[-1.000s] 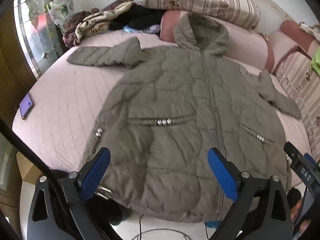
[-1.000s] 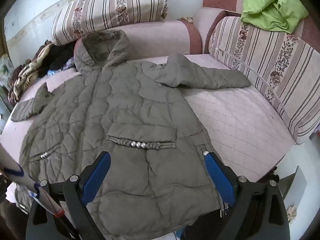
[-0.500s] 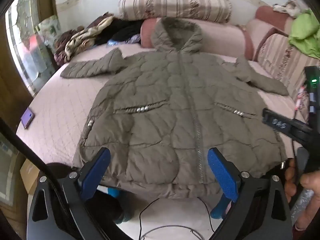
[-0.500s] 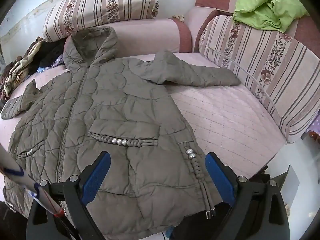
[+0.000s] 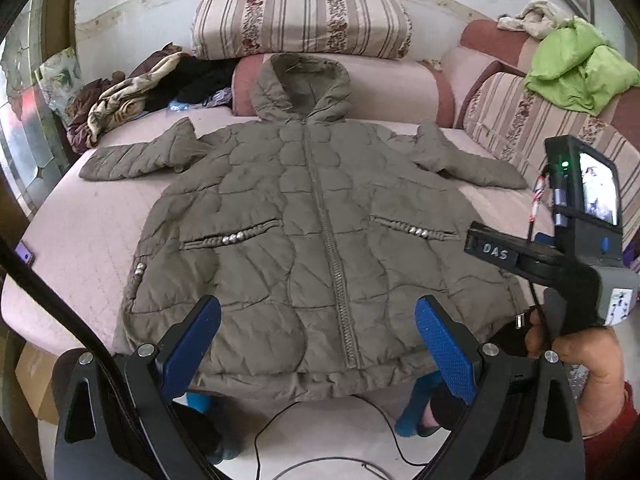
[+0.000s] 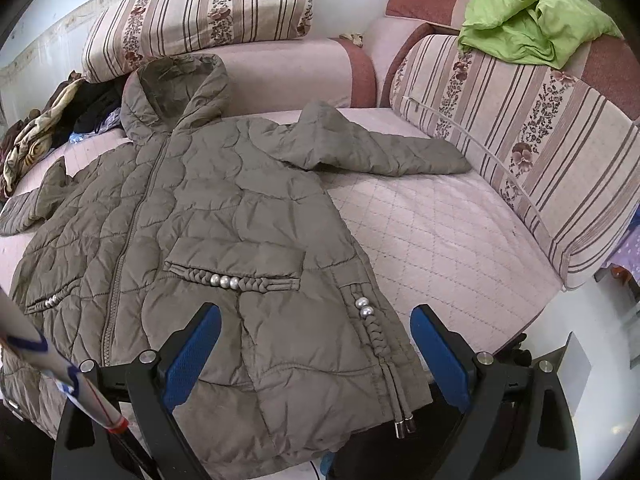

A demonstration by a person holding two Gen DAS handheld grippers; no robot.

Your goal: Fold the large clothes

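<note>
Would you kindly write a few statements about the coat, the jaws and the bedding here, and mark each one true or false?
1. The olive coat lies zipped and face up, sleeves spread. True.
2. The left gripper is shut on the hem. False: its jaws are open, holding nothing.
3. The green bedding sits atop the striped cushion. True.
4. The right gripper grips a sleeve. False: it is open, above the hem corner.
5. The hood is folded down onto the chest. False: it points toward the bolster.
</note>
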